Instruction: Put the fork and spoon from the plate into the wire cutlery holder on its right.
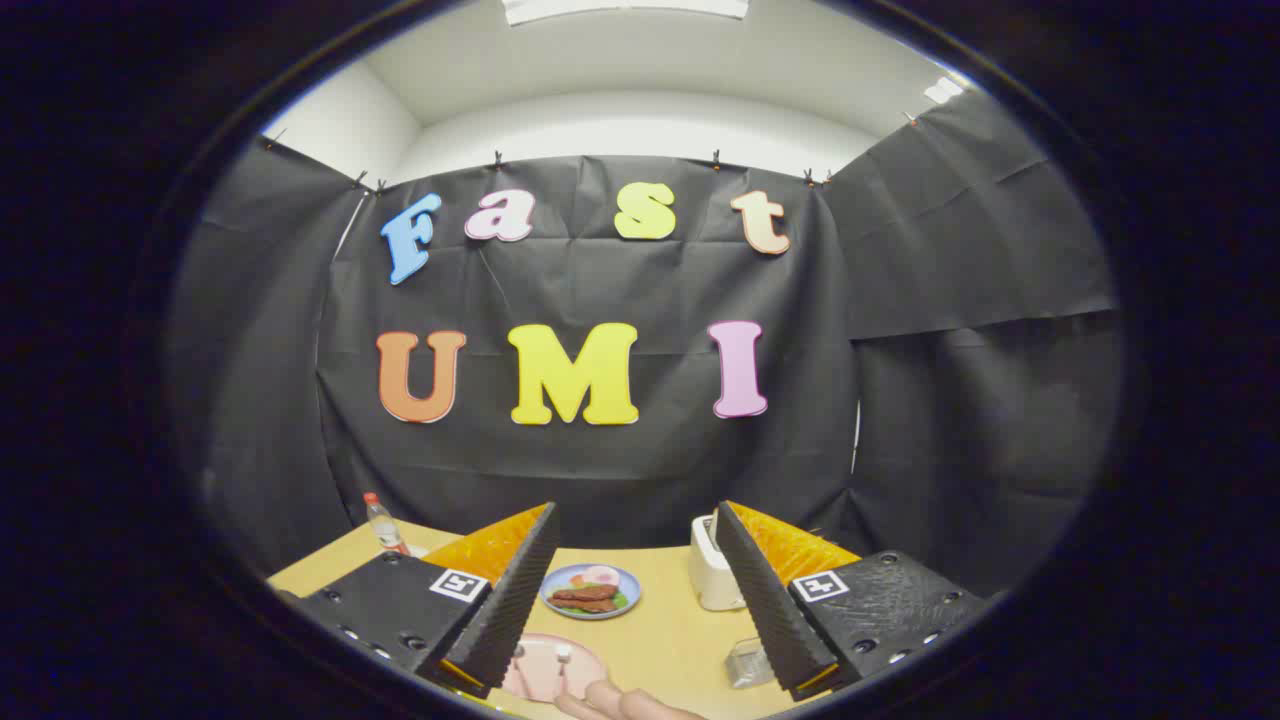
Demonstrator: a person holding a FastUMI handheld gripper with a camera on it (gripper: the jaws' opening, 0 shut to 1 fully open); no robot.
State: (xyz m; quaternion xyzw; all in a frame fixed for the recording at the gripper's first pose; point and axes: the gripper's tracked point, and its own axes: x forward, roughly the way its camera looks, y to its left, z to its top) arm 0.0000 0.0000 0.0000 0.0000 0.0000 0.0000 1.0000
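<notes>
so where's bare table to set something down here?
Bare wood lies between the blue food plate, the white toaster and the wire cutlery holder, between the open gripper fingers. It is crowded nearer in, where the pink plate with cutlery meets a hand. The bottle borders the far left corner.

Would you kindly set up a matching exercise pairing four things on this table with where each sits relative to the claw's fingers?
Things:
1. blue plate of food
2. pink plate
3. white toaster
4. bottle

Places:
A. beyond the left finger, at the table's far corner
B. low between the fingers, close to the left one, with cutlery on it
C. further ahead between the fingers
D. against the right finger's inner edge

Pairs: 1-C, 2-B, 3-D, 4-A

The claw is open, holding nothing.
</notes>
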